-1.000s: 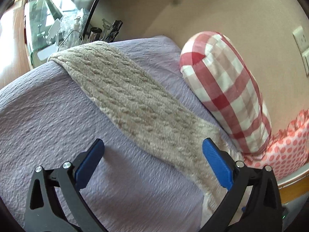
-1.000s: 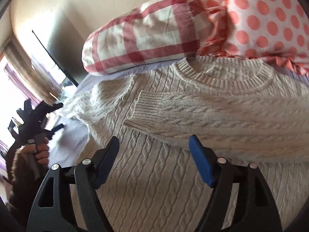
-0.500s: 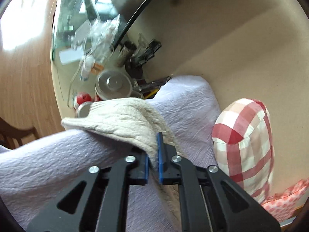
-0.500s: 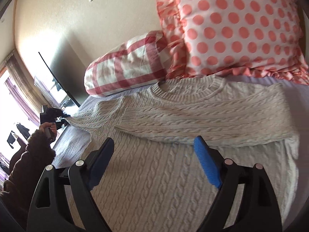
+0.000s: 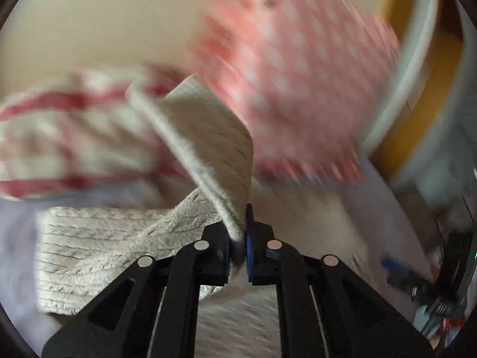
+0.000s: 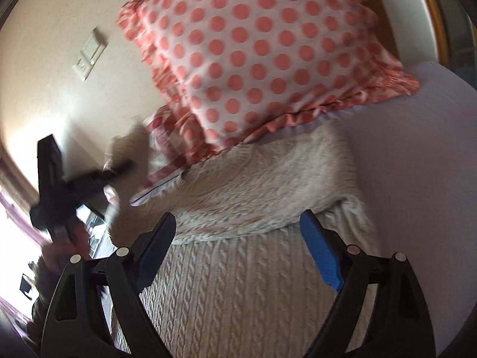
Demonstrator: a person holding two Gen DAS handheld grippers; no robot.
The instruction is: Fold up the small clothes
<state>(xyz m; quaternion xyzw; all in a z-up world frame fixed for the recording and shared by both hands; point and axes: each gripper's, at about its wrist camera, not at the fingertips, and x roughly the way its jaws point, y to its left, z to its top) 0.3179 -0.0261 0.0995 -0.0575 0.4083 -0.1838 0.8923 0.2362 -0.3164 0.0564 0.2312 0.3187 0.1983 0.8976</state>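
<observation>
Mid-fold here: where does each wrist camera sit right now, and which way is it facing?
Left wrist: on the left hand-held gripper, shut on the sweater sleeve, facing the pillows; view blurred.
Right wrist: above the sweater body, facing the polka-dot pillow; right hand-held gripper open, left gripper and holding hand visible.
Shared: sweater, polka-dot and checked pillows.

Lavender bed cover (image 6: pixel 417 155) under cream cable-knit sweater (image 6: pixel 244 274), polka-dot pillow (image 6: pixel 268 53), checked pillow (image 5: pixel 74 143).

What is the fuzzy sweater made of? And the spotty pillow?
The sweater looks like thick cream knit yarn, maybe wool or acrylic: you can see rope-like cable ridges and fuzz. The spotty pillow looks like smooth, thin woven cloth, probably cotton, with a ruffled edge.
</observation>
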